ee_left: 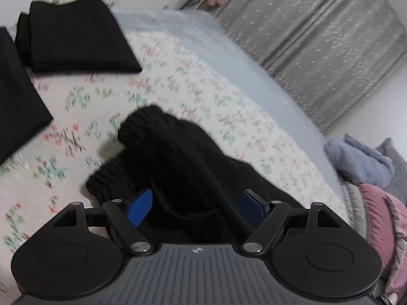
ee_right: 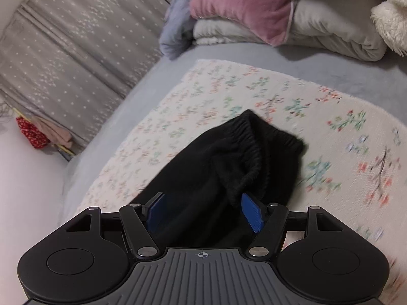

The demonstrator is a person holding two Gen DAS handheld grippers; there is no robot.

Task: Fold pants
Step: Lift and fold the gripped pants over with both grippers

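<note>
The black pants [ee_left: 178,157] lie bunched on the floral sheet [ee_left: 76,101], ribbed waistband [ee_right: 248,137] farthest from us. Left gripper [ee_left: 201,206] and right gripper [ee_right: 206,211] stand with fingers apart, cloth between but unclamped. We pinch one layer only, then spread flat.

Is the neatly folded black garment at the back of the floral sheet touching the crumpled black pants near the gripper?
Apart. The left wrist view shows the folded black garment and the crumpled black pants separated by bare floral sheet.
</note>
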